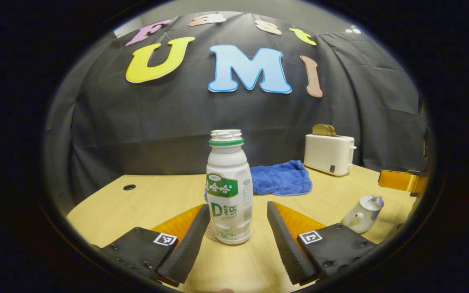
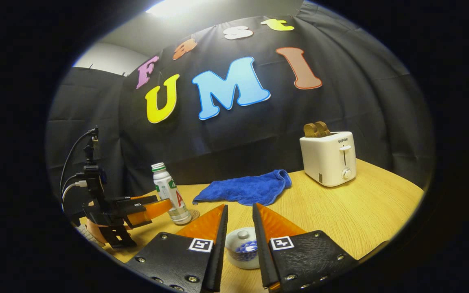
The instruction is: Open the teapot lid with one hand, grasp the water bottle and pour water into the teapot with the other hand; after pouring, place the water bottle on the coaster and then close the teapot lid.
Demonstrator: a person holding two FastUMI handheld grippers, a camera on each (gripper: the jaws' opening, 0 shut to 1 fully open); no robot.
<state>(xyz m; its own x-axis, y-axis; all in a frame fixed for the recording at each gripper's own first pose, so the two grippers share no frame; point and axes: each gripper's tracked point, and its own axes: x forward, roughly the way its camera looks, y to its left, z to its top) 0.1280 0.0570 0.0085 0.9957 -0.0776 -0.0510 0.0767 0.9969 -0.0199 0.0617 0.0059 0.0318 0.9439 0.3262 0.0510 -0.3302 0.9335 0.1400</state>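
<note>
A white water bottle (image 1: 229, 187) with a green label and no cap stands upright on a round coaster (image 1: 210, 234). My left gripper (image 1: 238, 205) is open, a finger on each side of the bottle and neither touching it. The small white teapot (image 1: 362, 213) with blue pattern sits to the right, its lid on. In the right gripper view the teapot (image 2: 240, 246) lies low between the fingers of my right gripper (image 2: 239, 205), which are a narrow gap apart and hold nothing. The left gripper (image 2: 159, 205), bottle (image 2: 171, 195) and coaster (image 2: 194, 213) show at the left.
A blue towel (image 2: 244, 188) lies crumpled behind the bottle and teapot. A white toaster (image 2: 329, 158) with toast in it stands at the back right. The wooden table (image 2: 340, 211) has a cable hole (image 1: 129, 187) at the far left.
</note>
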